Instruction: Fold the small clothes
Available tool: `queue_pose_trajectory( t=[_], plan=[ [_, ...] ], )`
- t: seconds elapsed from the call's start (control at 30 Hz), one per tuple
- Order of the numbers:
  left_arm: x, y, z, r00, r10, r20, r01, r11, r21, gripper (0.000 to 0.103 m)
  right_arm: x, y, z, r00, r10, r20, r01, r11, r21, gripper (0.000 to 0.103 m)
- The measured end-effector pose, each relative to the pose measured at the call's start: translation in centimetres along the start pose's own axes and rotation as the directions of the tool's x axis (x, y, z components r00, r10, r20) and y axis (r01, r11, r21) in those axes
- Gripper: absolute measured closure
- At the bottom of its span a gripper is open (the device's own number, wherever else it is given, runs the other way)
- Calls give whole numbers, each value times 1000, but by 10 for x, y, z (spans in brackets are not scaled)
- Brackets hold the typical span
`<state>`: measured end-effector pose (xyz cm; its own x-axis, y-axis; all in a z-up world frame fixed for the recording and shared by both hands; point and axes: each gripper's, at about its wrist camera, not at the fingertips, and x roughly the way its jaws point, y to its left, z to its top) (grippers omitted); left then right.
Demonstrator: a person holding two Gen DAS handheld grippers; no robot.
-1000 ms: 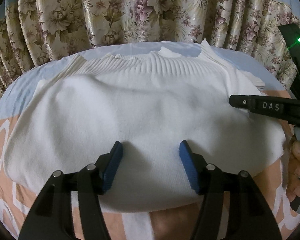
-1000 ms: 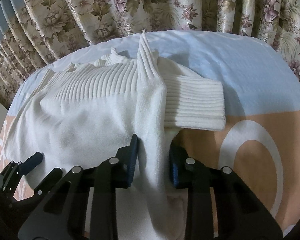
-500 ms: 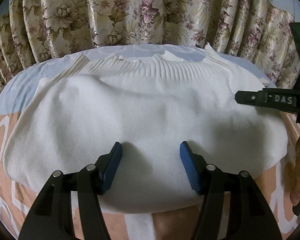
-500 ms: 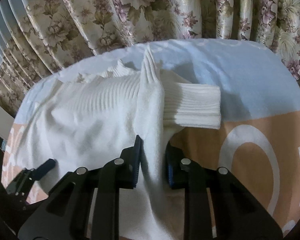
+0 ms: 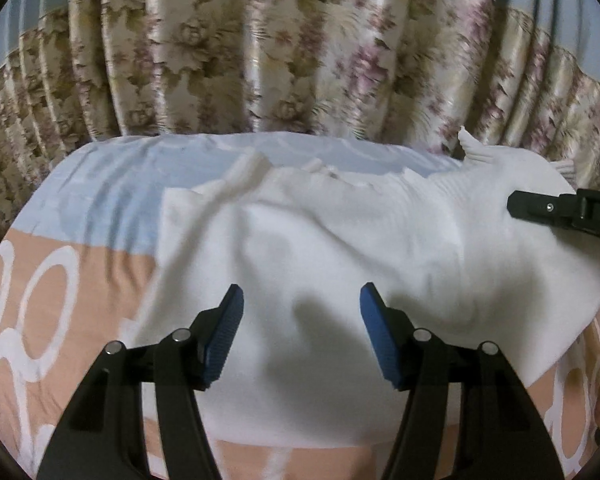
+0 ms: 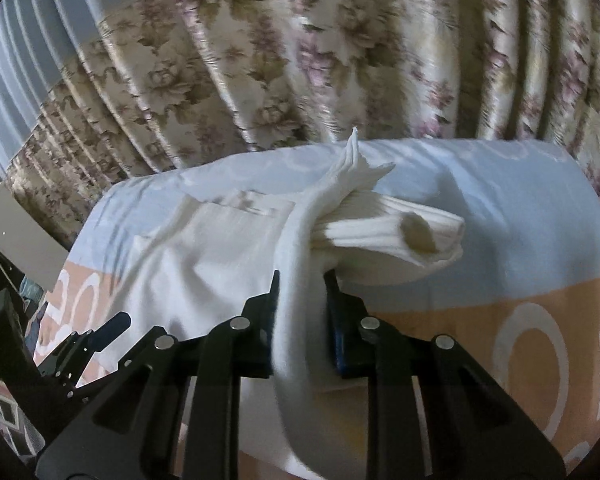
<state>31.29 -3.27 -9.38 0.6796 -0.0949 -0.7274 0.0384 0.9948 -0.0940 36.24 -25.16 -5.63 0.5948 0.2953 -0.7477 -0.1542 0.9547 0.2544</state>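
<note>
Tongs [image 6: 300, 304] over peach-blue bedsheet [image 6: 500, 208], floral curtains [image 6: 300, 60] behind.

- The bed [image 5: 100, 184] carries everything, under a sheet with a pale blue band at the far side and a peach band with white ring shapes nearer.
- A white sweater [image 5: 340, 240] lies spread on the bed, across both bands.
- Its ribbed cuff [image 6: 416, 232] sits over the blue band.
</note>
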Motion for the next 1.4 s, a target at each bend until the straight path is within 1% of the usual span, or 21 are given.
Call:
queue_pose_trajectory(
  t=[0.2,0.33,0.43,0.53,0.6,0.67,0.83,0.9,0.93,0.97,1.0,1.03,1.07,1.1,1.13,1.2,1.27,1.4],
  plan=[
    [-10,51,6,999,42,20,-41,998,-49,42,15,59,13,999,44,-5,-45,998,-50,83],
    [-16,98,10,996,89,28,-86,992,-94,42,33,104,18,997,78,-23,-80,993,-87,83],
    [-19,128,8,992,124,28,-119,985,-125,42,54,137,15,994,99,-48,-104,989,-108,83],
    [-18,159,1,988,152,9,-148,977,-155,42,79,169,7,990,115,-86,-125,984,-123,83],
    [-19,172,-5,987,163,2,-160,974,-163,42,94,188,0,986,119,-114,-134,981,-140,83],
    [-20,180,-9,986,168,-2,-167,972,-167,42,106,199,-6,986,107,-131,-126,981,-147,83],
    [-21,195,-17,985,174,-12,-173,968,-180,42,115,199,-12,984,99,-145,-119,983,-141,83],
    [-21,195,-17,985,173,-15,-173,968,-181,42,116,199,-13,983,98,-154,-120,982,-143,80],
    [-21,193,-17,985,170,-15,-170,969,-181,42,114,198,-11,982,103,-158,-126,982,-138,78],
    [-21,191,-16,986,167,-12,-167,970,-179,42,112,198,-11,981,110,-159,-132,982,-134,74],
    [-22,188,-15,986,165,-10,-164,970,-177,42,108,197,-9,979,132,-156,-152,981,-124,65],
    [-23,185,-14,987,162,-7,-161,972,-172,42,102,197,-6,977,156,-146,-174,977,-119,62],
    [-23,183,-11,987,160,-3,-159,973,-168,42,95,199,-6,975,179,-129,-195,973,-121,62],
    [-25,179,-9,987,158,2,-155,974,-164,42,85,199,-3,977,192,-96,-203,970,-130,62],
    [-27,176,-7,988,155,8,-152,975,-161,42,68,197,1,978,204,-40,-207,968,-139,62],
    [-30,169,-3,988,151,17,-147,977,-154,42,48,188,7,975,221,13,-218,968,-126,62],
    [-34,158,0,989,145,27,-139,980,-145,42,33,175,13,980,194,55,-186,975,-124,62],
    [-40,135,6,992,117,43,-111,986,-125,42,24,143,15,988,144,55,-139,986,-88,62]
  ],
)
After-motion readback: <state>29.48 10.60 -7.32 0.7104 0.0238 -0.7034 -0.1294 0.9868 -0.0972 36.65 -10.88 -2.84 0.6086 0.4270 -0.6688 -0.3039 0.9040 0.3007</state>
